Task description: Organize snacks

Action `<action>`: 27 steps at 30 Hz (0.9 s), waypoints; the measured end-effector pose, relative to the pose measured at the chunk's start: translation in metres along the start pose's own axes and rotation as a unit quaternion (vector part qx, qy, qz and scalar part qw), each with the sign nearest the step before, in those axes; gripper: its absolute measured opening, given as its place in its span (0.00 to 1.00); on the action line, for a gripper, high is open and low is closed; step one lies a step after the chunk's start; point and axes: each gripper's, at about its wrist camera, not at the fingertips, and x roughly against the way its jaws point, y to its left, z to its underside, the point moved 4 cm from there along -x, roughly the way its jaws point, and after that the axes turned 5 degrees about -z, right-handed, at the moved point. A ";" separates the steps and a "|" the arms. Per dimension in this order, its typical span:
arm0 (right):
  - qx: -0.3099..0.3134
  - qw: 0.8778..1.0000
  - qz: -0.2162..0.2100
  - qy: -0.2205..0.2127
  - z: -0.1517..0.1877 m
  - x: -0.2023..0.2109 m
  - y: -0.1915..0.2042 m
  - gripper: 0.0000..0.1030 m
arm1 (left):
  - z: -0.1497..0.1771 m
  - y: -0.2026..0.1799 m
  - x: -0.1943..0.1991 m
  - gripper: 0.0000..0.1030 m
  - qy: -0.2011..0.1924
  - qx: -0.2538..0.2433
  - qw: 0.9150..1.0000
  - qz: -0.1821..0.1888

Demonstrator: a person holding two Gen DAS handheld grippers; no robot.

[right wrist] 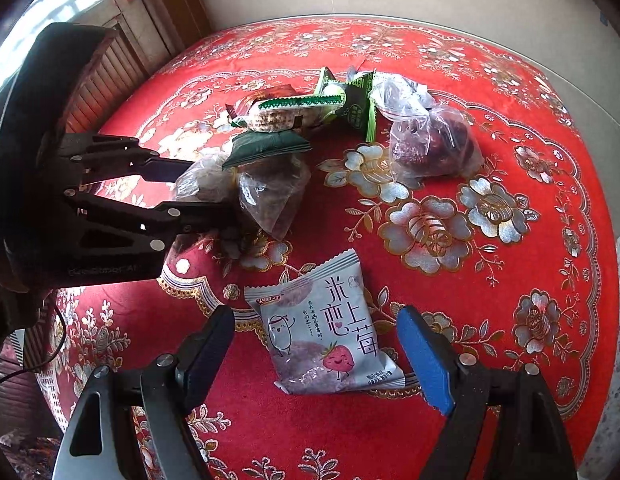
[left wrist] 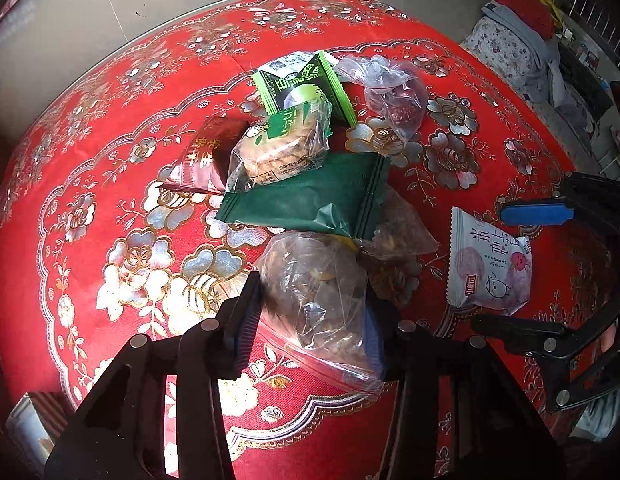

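Snacks piled on red tablecloth (right wrist: 490, 312). Clear bag of nuts (left wrist: 314, 300) clamped between left gripper (left wrist: 310, 340) pads. White strawberry packet (right wrist: 322, 332) flat between spread, untouching right gripper (right wrist: 316, 356) fingers.

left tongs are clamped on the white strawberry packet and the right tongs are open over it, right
Not quite. The left tongs are clamped on the clear bag of brown snacks, not the white strawberry packet; the left wrist view shows it. The right tongs do stand open over that packet.
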 end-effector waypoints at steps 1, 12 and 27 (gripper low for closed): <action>0.002 1.000 0.002 0.003 0.000 -0.002 0.000 0.79 | 0.002 0.000 0.002 0.40 0.000 0.002 1.000 0.001; -0.001 1.000 0.023 -0.002 0.008 0.000 -0.007 0.51 | 0.027 -0.001 0.016 0.37 0.002 0.053 0.998 -0.017; -0.019 0.999 0.016 -0.045 0.011 0.032 0.017 0.50 | 0.054 0.003 0.048 0.35 -0.015 0.100 0.992 -0.075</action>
